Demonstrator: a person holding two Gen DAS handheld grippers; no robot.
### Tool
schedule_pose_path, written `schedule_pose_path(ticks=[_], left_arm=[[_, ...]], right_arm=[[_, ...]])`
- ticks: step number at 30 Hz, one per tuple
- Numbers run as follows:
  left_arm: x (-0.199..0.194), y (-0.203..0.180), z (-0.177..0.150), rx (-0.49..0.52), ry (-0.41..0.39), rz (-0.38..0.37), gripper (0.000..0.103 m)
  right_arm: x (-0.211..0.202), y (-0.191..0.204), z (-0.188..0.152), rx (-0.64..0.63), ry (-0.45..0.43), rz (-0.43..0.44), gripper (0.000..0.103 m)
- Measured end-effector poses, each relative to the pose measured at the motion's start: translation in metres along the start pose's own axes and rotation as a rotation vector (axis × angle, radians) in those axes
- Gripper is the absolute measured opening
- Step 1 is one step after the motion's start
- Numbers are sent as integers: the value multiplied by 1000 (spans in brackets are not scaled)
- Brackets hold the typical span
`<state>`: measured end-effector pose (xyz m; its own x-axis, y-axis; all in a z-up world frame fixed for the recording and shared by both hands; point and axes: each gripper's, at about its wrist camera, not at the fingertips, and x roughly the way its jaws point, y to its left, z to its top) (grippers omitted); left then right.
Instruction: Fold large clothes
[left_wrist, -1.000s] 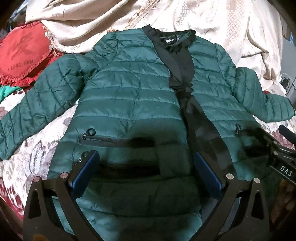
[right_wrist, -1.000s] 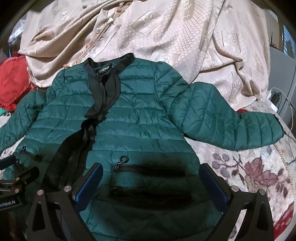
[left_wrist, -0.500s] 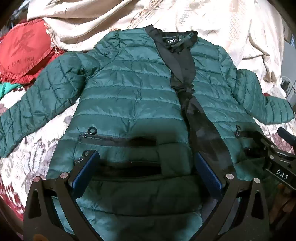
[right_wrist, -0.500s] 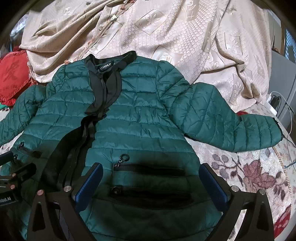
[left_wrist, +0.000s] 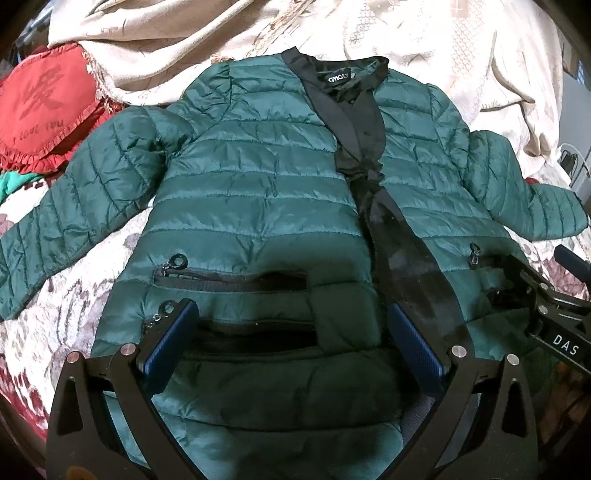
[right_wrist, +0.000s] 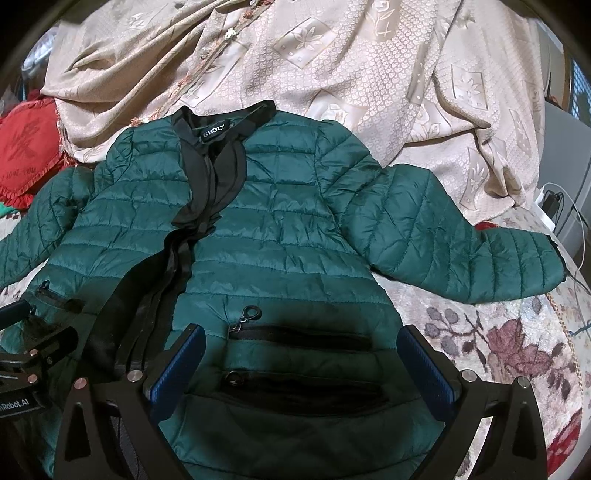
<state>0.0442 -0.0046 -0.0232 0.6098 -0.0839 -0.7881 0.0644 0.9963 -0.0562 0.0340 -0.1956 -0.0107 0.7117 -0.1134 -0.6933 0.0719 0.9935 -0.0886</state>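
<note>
Green quilted jacket (left_wrist: 255, 192): lying front-up and spread flat on the bed, collar pointing away from both cameras, hem nearest them.
Front opening: showing a black placket (left_wrist: 402, 254) running from the collar label down toward the hem; the two front panels are meeting loosely, not fastened as far as I can tell.
Sleeves: the left sleeve (left_wrist: 74, 206) is stretching out sideways over the floral bedspread; the right sleeve (right_wrist: 454, 240) is doing the same on the other side. Neither is lying across the body.
Pockets: zip pockets (right_wrist: 299, 336) are sitting flat on each front panel, pullers showing.
Left gripper (left_wrist: 291, 332): hovering over the lower part of one front panel with its jaws spread wide, nothing between them.
Right gripper (right_wrist: 306, 365): hovering over the other panel near the hem, jaws likewise spread wide and gripping nothing.
Progress: judging by the layout, the jacket is only laid out and smoothed; no fold is showing. Sleeves are waiting to be brought in, then the body needs doubling over.
Bedspread (right_wrist: 509, 332): floral, carrying the jacket.
Beige patterned cloth (right_wrist: 332, 66): bunching up just beyond the collar.
Red cushion (left_wrist: 40, 107): lying near the left sleeve's shoulder end.
</note>
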Motion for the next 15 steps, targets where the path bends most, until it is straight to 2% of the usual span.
schedule_pose_path(ticks=[15], left_arm=[[3,5,-1,-21,13,-13,103]], right_arm=[[1,2,0,-2,1,-1,103]])
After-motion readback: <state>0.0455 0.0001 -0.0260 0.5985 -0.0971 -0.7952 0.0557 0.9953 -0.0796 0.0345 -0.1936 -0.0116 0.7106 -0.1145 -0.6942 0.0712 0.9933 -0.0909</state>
